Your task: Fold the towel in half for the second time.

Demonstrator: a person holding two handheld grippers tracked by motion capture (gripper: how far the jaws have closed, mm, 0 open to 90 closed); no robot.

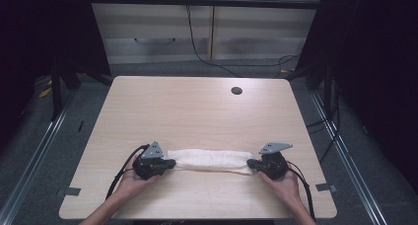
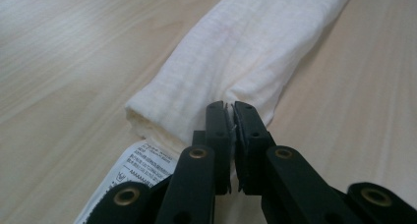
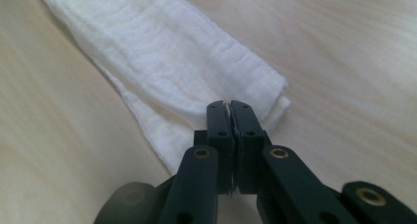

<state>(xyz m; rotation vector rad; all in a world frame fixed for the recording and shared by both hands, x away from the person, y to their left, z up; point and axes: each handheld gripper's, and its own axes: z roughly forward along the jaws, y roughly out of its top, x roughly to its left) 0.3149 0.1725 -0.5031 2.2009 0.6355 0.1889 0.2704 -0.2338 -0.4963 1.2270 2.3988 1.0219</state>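
Observation:
A white cloth [image 1: 209,160], folded into a long narrow strip, lies across the near part of the wooden table [image 1: 197,111]. My left gripper [image 1: 169,164] is shut on its left end [image 2: 216,62], pinching a layer of fabric between the jaws [image 2: 229,108]; a printed care label [image 2: 142,166] sticks out below. At the cloth's right end [image 3: 196,67] my right gripper [image 1: 251,163] is shut on the fabric [image 3: 229,105]. A hand holds each gripper from the near edge.
A round cable hole [image 1: 236,91] sits at the table's far right. Cables [image 1: 197,47] hang behind the table in front of a cabinet. Metal rails [image 1: 34,151] run along the floor on both sides.

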